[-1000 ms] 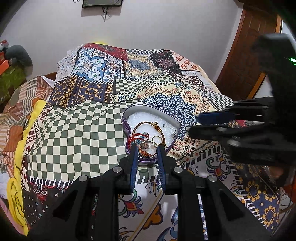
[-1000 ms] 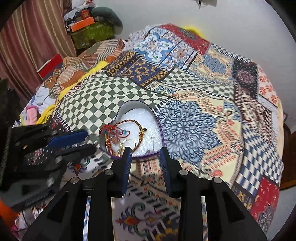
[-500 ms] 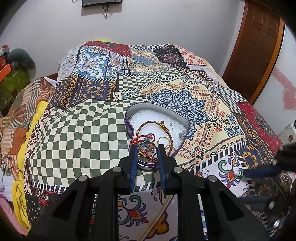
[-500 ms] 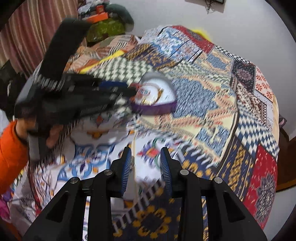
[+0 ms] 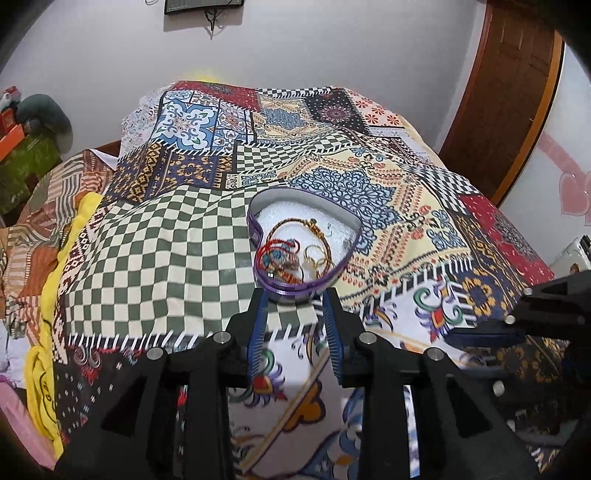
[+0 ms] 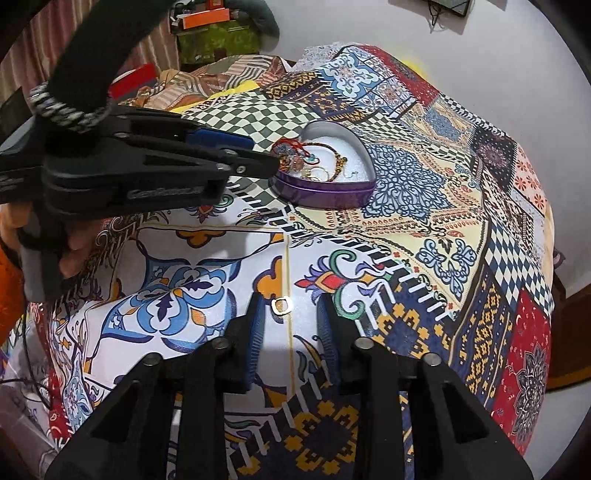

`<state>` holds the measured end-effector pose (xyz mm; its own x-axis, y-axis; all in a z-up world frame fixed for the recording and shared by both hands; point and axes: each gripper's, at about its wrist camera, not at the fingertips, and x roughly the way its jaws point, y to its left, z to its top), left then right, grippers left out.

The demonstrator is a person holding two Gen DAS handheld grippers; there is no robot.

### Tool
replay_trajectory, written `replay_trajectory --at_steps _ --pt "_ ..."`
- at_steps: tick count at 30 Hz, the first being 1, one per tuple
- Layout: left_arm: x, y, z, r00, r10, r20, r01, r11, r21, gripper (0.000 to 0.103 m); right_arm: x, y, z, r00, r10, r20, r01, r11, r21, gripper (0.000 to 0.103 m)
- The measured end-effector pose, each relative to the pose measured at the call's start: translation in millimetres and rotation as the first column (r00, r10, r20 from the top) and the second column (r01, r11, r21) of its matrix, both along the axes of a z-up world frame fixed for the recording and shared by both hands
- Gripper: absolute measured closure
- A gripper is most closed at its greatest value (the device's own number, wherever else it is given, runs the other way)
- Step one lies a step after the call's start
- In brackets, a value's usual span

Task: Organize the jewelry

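Ring (image 6: 281, 305), one, between open right tool (image 6: 289, 314).

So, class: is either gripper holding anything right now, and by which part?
Neither. The left gripper is open before the heart-shaped box; the right gripper is open around a small ring.

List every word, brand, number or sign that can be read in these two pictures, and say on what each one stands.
Raised lettering on the side of the left gripper, seen from the right wrist view: too blurred to read.
Dark mark on the yellow cloth at the bed's edge: not readable as text.
Sticker on the white object at the far right: too small to read.
Orange box on the shelf: no legible print.
No other text is visible.
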<state>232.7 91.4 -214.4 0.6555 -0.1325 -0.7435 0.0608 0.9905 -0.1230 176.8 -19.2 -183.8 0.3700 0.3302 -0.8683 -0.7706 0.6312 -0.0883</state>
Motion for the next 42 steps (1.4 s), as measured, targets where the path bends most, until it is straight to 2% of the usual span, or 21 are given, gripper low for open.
replay_trajectory --at_steps 3,5,16,27,31,37,42 --pt "-7 2 1 1.0 0.005 -0.001 -0.005 1.0 0.002 0.073 -4 3 -2 1.0 0.012 0.011 -0.012 1.0 -0.01 0.092" --pt "-10 4 1 1.0 0.014 -0.007 -0.014 1.0 -0.006 0.073 -6 5 -3 1.0 0.015 0.017 -0.015 1.0 -0.016 0.094" --pt "-26 3 9 1.0 0.017 0.008 -0.017 1.0 0.016 0.073 -3 0 3 1.0 -0.025 0.017 0.025 1.0 0.013 0.094" --pt "-23 21 34 0.993 0.082 0.088 -0.084 0.996 0.017 0.073 25 4 41 0.991 -0.107 0.075 0.098 0.988 0.119 0.094" --pt "-19 28 41 0.986 0.113 0.121 -0.116 0.993 0.014 0.068 43 17 51 0.988 -0.123 0.09 0.109 0.983 0.147 0.094" --pt "-11 32 38 0.983 0.127 0.132 -0.132 0.991 0.03 0.068 76 40 45 0.99 -0.132 0.047 0.124 0.982 0.141 0.094" --pt "-8 33 32 0.984 0.127 0.121 -0.13 0.991 0.022 0.068 103 54 23 0.988 -0.142 -0.053 0.147 0.982 0.115 0.094"
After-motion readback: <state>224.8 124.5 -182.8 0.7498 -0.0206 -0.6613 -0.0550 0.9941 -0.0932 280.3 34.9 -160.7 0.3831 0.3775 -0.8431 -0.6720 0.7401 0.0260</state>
